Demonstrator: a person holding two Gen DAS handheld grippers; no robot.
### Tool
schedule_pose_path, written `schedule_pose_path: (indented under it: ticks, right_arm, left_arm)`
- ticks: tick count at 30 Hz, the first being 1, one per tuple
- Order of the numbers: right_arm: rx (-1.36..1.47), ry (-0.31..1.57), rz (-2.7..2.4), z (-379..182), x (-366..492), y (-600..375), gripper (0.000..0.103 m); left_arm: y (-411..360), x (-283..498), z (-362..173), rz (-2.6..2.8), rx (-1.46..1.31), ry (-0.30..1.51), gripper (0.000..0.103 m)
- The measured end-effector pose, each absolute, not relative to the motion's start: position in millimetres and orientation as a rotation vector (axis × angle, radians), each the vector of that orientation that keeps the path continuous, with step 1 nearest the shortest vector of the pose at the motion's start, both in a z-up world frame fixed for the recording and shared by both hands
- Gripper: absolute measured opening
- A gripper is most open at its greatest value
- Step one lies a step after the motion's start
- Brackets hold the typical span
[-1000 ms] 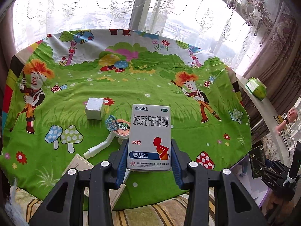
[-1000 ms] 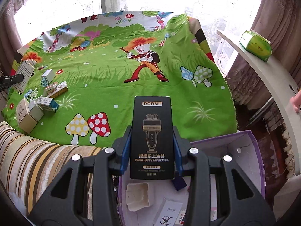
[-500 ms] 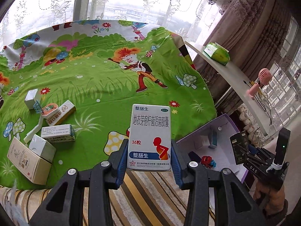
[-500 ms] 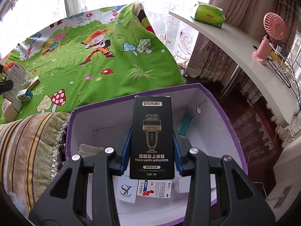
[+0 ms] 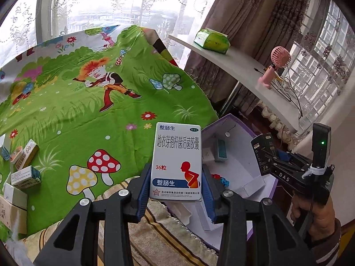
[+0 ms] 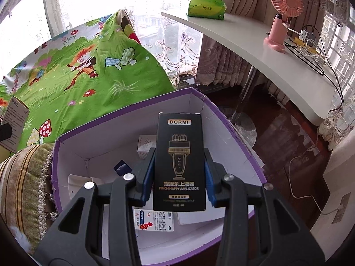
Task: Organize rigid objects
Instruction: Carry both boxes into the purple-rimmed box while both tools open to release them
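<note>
Boxes [image 5: 176,161] [image 6: 179,164] sit clamped upright between each tool's [image 5: 176,184] [image 6: 179,177] pads.

L gripper [image 5: 176,181]: black frame, blue pads, pointing fwd and down. Jaws part-closed, pads pressed on both sides of white medicine box [image 5: 176,163], box upright, square betw fingers.

R gripper [image 6: 179,177]: same build, angled down. Jaws part-closed, blue pads clamped on sides of black DORMI box [image 6: 179,164], box upright.

R gripper also seen from L wrist view [image 5: 264,155], at right edge, black box in jaws. Person's hand [image 5: 310,212] wrapped round its handle; striped sleeve cuff at wrist.
</note>
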State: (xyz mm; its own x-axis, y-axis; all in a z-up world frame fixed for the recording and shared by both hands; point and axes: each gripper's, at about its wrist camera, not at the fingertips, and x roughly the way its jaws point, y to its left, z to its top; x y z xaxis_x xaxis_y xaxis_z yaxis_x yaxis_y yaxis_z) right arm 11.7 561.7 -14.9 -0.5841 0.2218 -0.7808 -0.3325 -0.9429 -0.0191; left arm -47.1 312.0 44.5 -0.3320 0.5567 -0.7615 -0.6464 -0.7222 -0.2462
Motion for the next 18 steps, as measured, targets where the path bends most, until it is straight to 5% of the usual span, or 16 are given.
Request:
schedule_pose_path:
  ticks: [6, 18]
  right_arm:
    - [-1.195, 0.223, 2.548, -9, 17, 570, 0.065]
    - [-1.163, 0.183, 2.577, 4, 18, 559, 0.067]
  left_arm:
    - [319, -47, 40, 2.066, -1.163, 0.116, 0.058]
    - [287, -46, 52, 2.108, -1.127, 0.043, 0.059]
